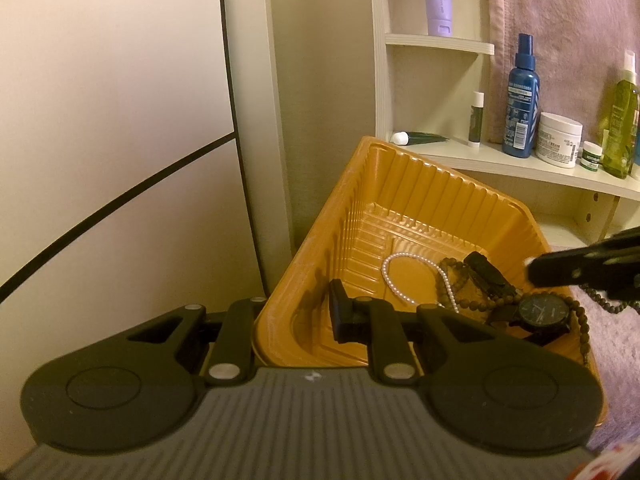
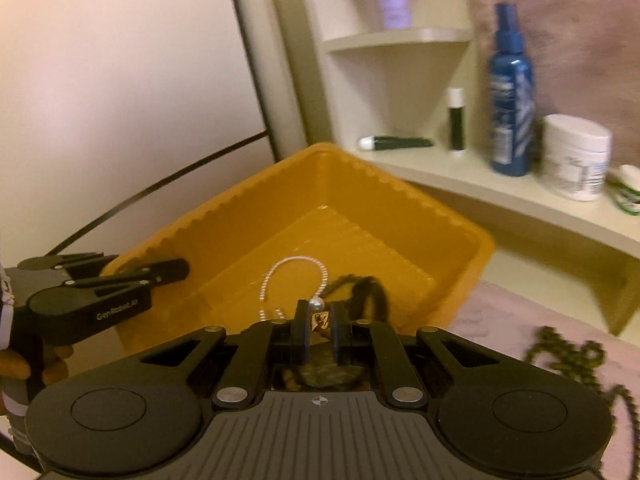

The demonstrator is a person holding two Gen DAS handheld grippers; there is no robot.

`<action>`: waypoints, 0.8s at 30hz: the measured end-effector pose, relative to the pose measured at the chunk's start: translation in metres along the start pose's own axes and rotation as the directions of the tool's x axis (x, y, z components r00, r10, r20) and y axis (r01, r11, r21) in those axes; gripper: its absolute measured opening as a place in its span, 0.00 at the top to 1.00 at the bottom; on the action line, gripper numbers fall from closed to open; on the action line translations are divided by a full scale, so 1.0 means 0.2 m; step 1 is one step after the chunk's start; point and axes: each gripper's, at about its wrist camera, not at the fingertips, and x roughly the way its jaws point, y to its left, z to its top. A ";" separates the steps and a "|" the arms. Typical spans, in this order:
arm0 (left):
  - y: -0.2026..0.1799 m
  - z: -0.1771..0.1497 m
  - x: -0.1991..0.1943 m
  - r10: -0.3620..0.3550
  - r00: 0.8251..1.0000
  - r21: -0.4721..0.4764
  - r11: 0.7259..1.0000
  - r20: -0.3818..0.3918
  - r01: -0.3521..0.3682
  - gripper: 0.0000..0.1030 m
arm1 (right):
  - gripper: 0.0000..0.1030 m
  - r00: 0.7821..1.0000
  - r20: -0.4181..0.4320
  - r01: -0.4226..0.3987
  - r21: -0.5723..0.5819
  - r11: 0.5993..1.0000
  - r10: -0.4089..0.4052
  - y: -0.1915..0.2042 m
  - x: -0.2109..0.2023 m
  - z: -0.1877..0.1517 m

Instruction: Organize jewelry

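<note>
Over the yellow tray I see my main risk: my right gripper has its fingers nearly together on a small pearl earring with a tiny tag under it, and I judge that so slight a piece could slip out and drop onto the fluffy pink cloth, where it would be hard to find. My left gripper is clamped on the tray's near-left wall, one finger inside, one outside; since the tray looks like thin ribbed plastic, I think a careless pull could tip it and spill the contents. Inside it lie a black watch, a brown bead bracelet and a white pearl bracelet, tangled close together, so a dropped earring could snag among them. Another dark bead strand waits on the cloth to the right, outside the tray. Beyond, a pale shelf carries a blue spray bottle, a white cream jar, a green bottle and a small lip balm; a plain wall panel fills the left.
</note>
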 end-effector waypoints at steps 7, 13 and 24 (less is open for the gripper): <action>0.01 0.00 0.00 -0.003 1.000 -0.006 1.000 -0.004 0.003 0.84 | 0.90 1.000 -0.022 0.005 -0.010 1.000 -0.006 0.01 0.10 -0.02; 0.01 0.00 0.01 -0.002 1.000 -0.002 1.000 -0.005 0.002 0.84 | 0.88 1.000 -0.008 0.004 0.038 0.999 -0.003 -0.04 0.09 -0.01; 0.00 0.01 0.01 0.002 1.000 0.003 1.000 -0.005 -0.002 0.84 | 0.79 0.998 0.029 0.060 0.124 0.990 -0.064 -0.18 -0.15 -0.05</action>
